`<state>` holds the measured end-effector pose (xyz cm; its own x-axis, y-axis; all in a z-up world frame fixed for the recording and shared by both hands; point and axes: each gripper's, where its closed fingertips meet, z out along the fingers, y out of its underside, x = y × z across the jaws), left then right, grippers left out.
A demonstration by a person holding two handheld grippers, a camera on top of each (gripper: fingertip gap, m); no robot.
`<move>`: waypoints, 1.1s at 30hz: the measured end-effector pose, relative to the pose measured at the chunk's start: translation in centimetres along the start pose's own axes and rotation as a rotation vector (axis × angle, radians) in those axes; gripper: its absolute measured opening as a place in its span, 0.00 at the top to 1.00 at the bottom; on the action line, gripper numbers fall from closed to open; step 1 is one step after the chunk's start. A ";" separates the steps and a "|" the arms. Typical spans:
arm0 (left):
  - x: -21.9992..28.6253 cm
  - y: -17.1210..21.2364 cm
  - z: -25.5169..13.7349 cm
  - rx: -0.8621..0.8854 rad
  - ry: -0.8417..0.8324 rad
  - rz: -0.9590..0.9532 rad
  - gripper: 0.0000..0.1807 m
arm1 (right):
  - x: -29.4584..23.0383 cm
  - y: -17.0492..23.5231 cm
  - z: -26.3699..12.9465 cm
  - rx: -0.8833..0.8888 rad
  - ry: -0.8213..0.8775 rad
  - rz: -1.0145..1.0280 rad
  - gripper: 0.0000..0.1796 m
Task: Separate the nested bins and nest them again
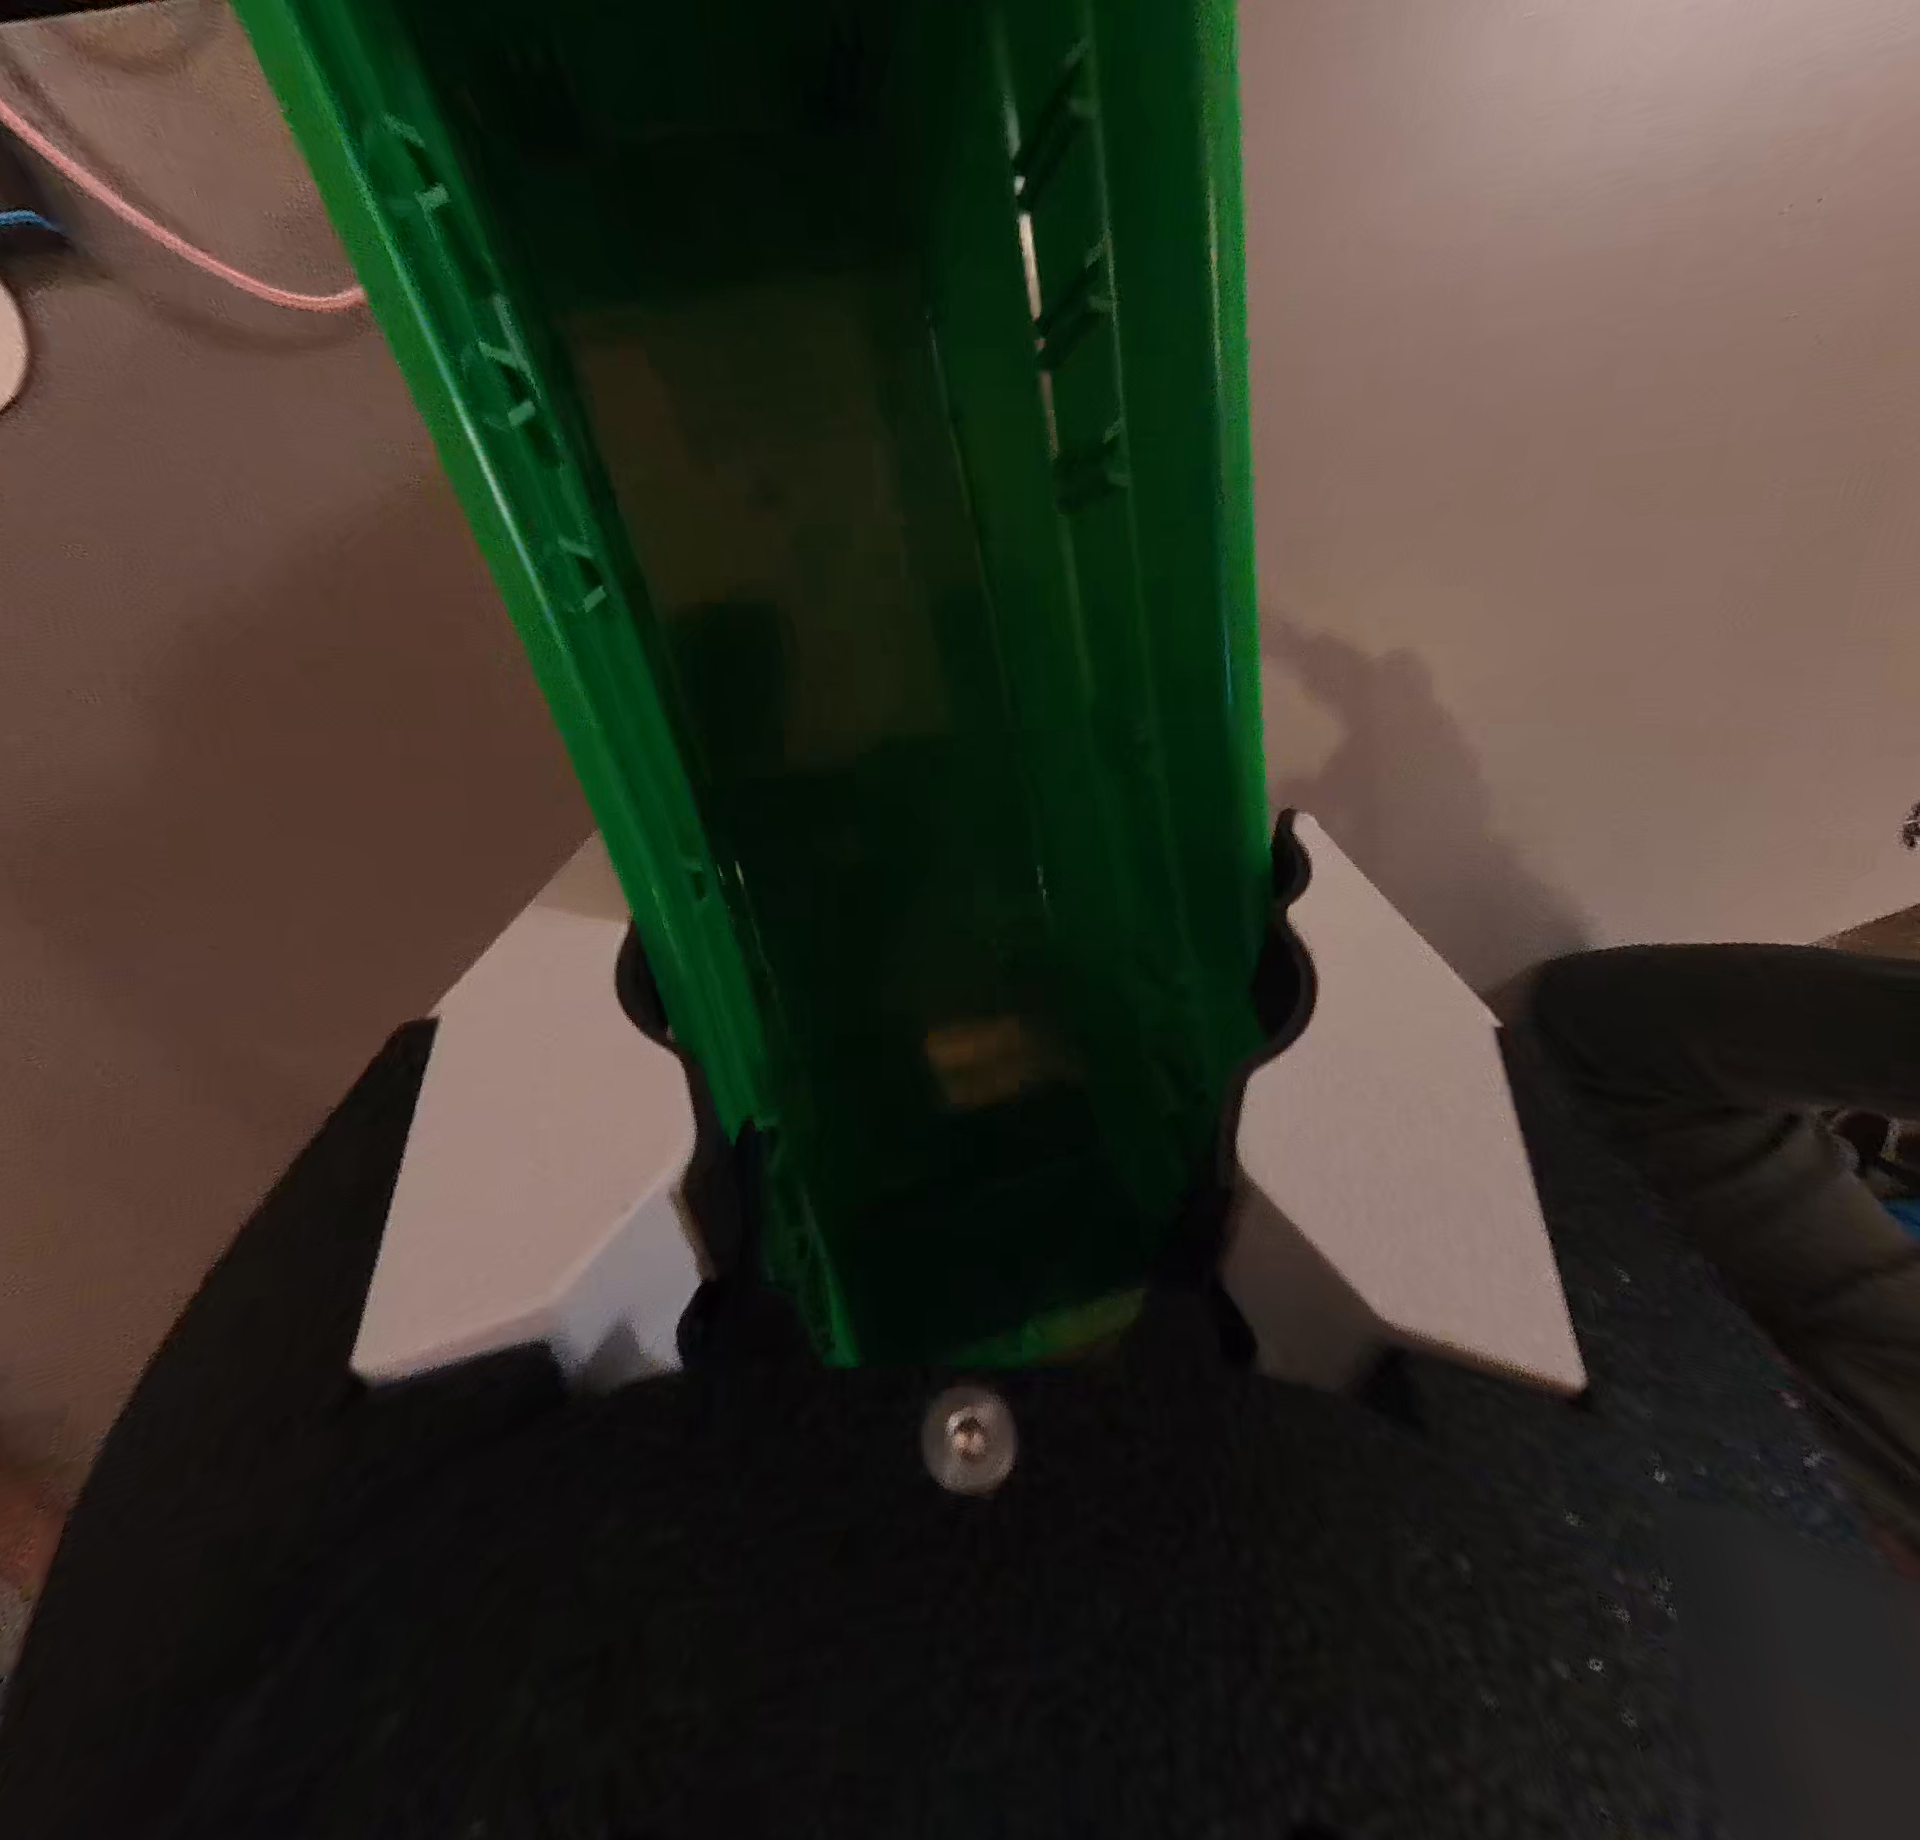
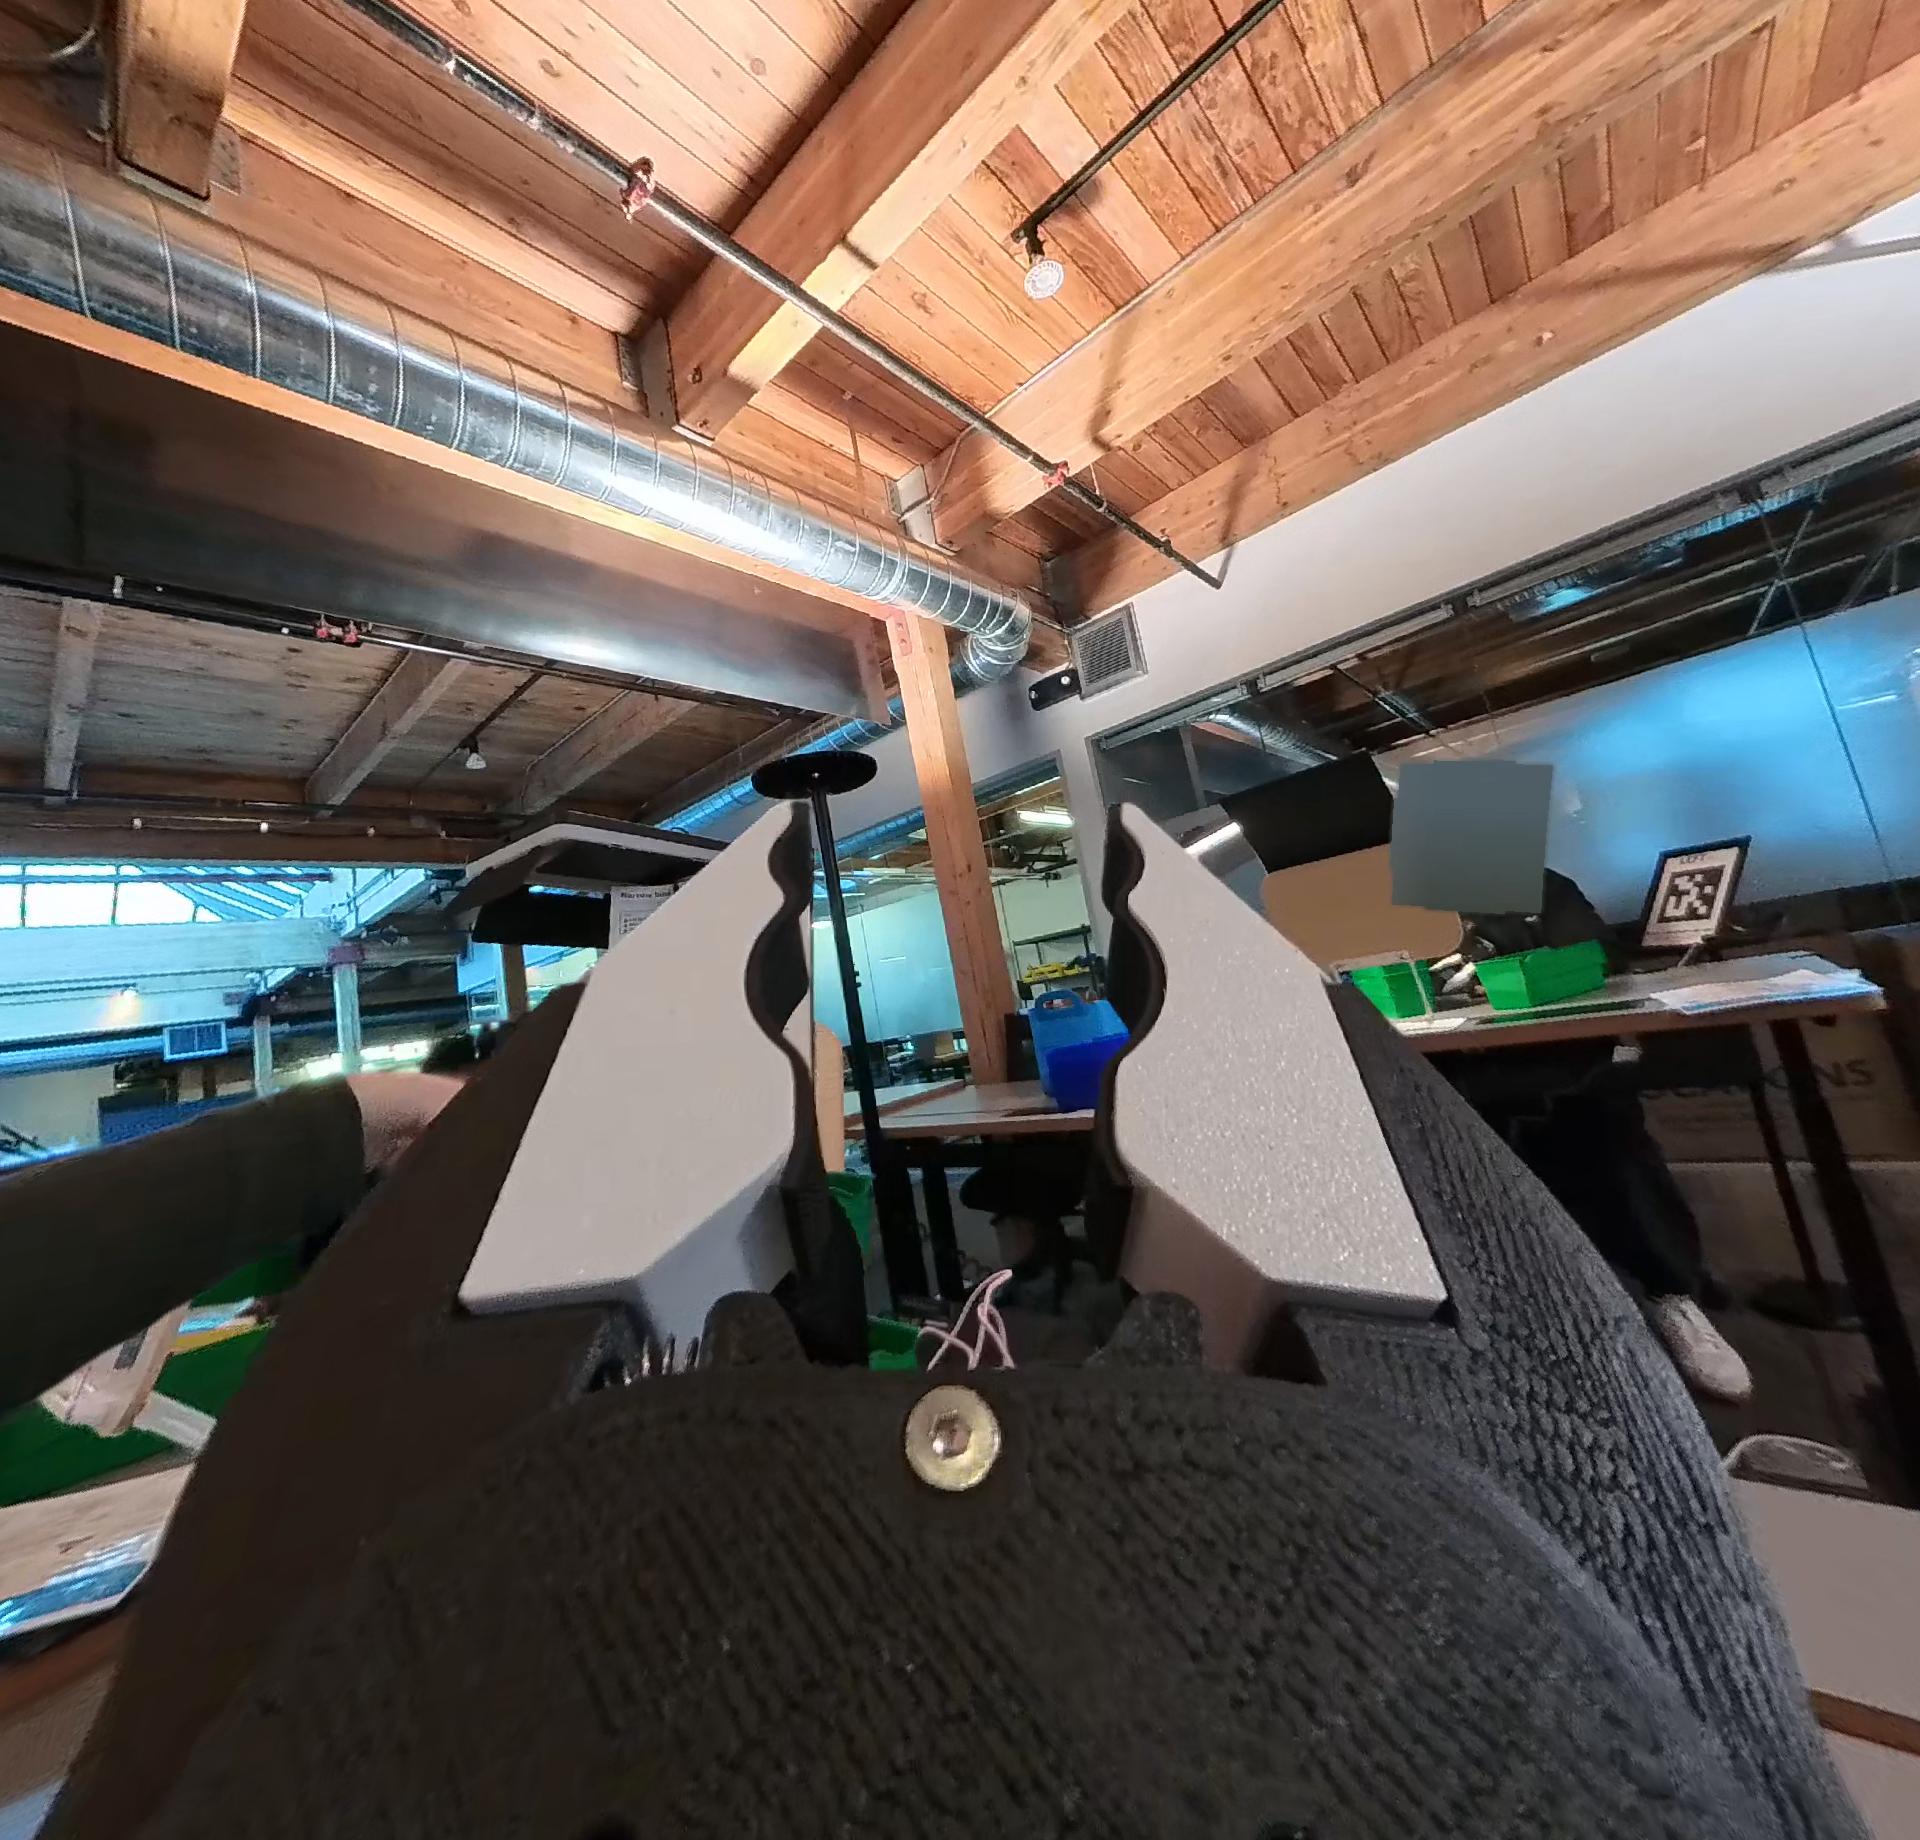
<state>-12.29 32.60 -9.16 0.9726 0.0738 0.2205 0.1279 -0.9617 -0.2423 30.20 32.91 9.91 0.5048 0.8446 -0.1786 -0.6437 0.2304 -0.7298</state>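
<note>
Beige wall (image 1: pixel 1558 336) behind tool-clamped green bin (image 1: pixel 831 543)

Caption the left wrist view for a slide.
Left claw shut on a green plastic bin, held up lengthwise before a plain beige surface.

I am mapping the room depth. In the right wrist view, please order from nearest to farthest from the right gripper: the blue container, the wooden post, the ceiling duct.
1. Blue container, on a desk between the fingers.
2. Wooden post, behind it, centre.
3. Ceiling duct, overhead, upper left; its far end meets the post, so this ranking is uncertain.
</note>
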 end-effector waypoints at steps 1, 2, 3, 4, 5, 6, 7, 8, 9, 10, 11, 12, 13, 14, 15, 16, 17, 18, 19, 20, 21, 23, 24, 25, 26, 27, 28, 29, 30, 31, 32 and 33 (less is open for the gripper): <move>0.1 0.1 0.4 -0.005 0.001 0.006 0.37 | 0.0 0.1 0.1 -0.003 -0.003 0.002 0.69; 0.1 0.2 0.8 -0.007 -0.008 0.012 0.37 | -0.1 0.2 0.2 -0.007 -0.006 0.004 0.69; 0.2 -0.1 1.0 0.007 -0.018 0.023 0.37 | -0.2 0.3 0.2 -0.010 -0.010 0.006 0.69; 0.4 -0.3 1.1 0.022 -0.018 0.027 0.38 | -0.3 0.4 0.3 -0.013 -0.014 0.007 0.69; 0.5 -0.3 1.2 0.022 -0.016 0.023 0.37 | -0.4 0.5 0.4 -0.017 -0.018 0.008 0.69; 0.6 -0.5 1.3 0.026 -0.019 0.022 0.37 | -0.5 0.6 0.4 -0.020 -0.021 0.008 0.69; 0.7 -0.6 1.4 0.032 -0.017 0.020 0.37 | -0.6 0.6 0.4 -0.021 -0.024 0.007 0.69; 0.9 -0.8 1.5 0.040 -0.005 0.015 0.37 | -0.7 0.6 0.4 -0.022 -0.027 0.006 0.69; 1.2 -0.9 1.7 0.045 0.012 0.007 0.37 | -0.8 0.6 0.4 -0.022 -0.029 0.005 0.69; 1.3 -0.9 2.0 0.047 0.022 0.002 0.37 | -0.8 0.5 0.4 -0.022 -0.032 0.004 0.69; 1.3 -0.8 2.3 0.040 0.013 0.006 0.37 | -0.9 0.5 0.4 -0.021 -0.033 0.004 0.69; 1.0 -0.6 2.6 0.024 -0.002 0.005 0.37 | -0.9 0.5 0.4 -0.020 -0.034 0.004 0.69; 0.9 -0.2 3.1 0.005 -0.015 0.015 0.37 | -0.9 0.4 0.3 -0.019 -0.035 0.004 0.69; 0.8 0.0 3.4 -0.006 -0.023 0.022 0.37 | -0.9 0.4 0.3 -0.017 -0.035 0.005 0.69; 0.8 0.0 3.8 -0.006 -0.024 0.027 0.37 | -0.9 0.3 0.3 -0.015 -0.034 0.006 0.69; 0.8 -0.1 4.0 0.004 -0.017 0.020 0.37 | -0.8 0.3 0.3 -0.015 -0.034 0.007 0.69; 0.7 -0.2 4.3 0.016 -0.007 0.016 0.37 | -0.8 0.4 0.3 -0.016 -0.035 0.009 0.69; 0.7 -0.3 4.5 0.025 0.002 0.015 0.36 | -0.8 0.4 0.3 -0.017 -0.036 0.010 0.69; 0.6 -0.3 4.7 0.030 0.008 0.014 0.36 | -0.9 0.4 0.3 -0.019 -0.037 0.011 0.69; 0.5 -0.1 5.0 0.027 0.009 0.015 0.36 | -0.9 0.4 0.3 -0.019 -0.038 0.011 0.69; 0.4 0.1 5.3 0.023 0.007 0.018 0.36 | -0.9 0.5 0.4 -0.020 -0.039 0.012 0.69; 0.1 0.4 5.9 0.023 -0.010 0.031 0.35 | -0.9 0.6 0.4 -0.022 -0.040 0.011 0.69; 0.1 0.3 6.0 0.040 -0.017 0.041 0.35 | -1.0 0.6 0.5 -0.025 -0.041 0.010 0.69; 0.2 0.1 6.1 0.057 -0.018 0.043 0.34 | -1.0 0.7 0.6 -0.028 -0.042 0.009 0.69; 0.2 0.1 6.2 0.067 -0.024 0.051 0.33 | -1.1 0.8 0.6 -0.031 -0.043 0.008 0.69; 0.1 0.1 6.3 0.076 -0.031 0.065 0.32 | -1.2 0.9 0.7 -0.036 -0.045 0.008 0.69; 0.1 0.3 6.4 0.080 -0.035 0.073 0.30 | -1.2 1.0 0.7 -0.040 -0.045 0.007 0.69; 0.0 0.2 6.5 0.095 -0.038 0.081 0.29 | -1.3 1.0 0.7 -0.041 -0.043 0.005 0.69; 0.1 0.2 6.5 0.111 -0.037 0.083 0.28 | -1.3 1.0 0.7 -0.040 -0.042 0.002 0.69; 0.0 0.4 6.7 0.115 -0.035 0.078 0.26 | -1.4 1.0 0.8 -0.041 -0.043 -0.001 0.69; -0.1 0.5 6.9 0.123 -0.026 0.072 0.25 | -1.4 1.0 0.8 -0.041 -0.044 -0.002 0.69; -0.2 0.7 7.2 0.123 -0.016 0.070 0.24 | -1.5 1.0 0.8 -0.042 -0.046 -0.003 0.69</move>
<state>-11.03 33.85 -16.16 0.9828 0.0132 0.1841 0.0819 -0.9251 -0.3707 28.33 32.26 9.92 0.4787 0.8656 -0.1468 -0.6172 0.2129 -0.7574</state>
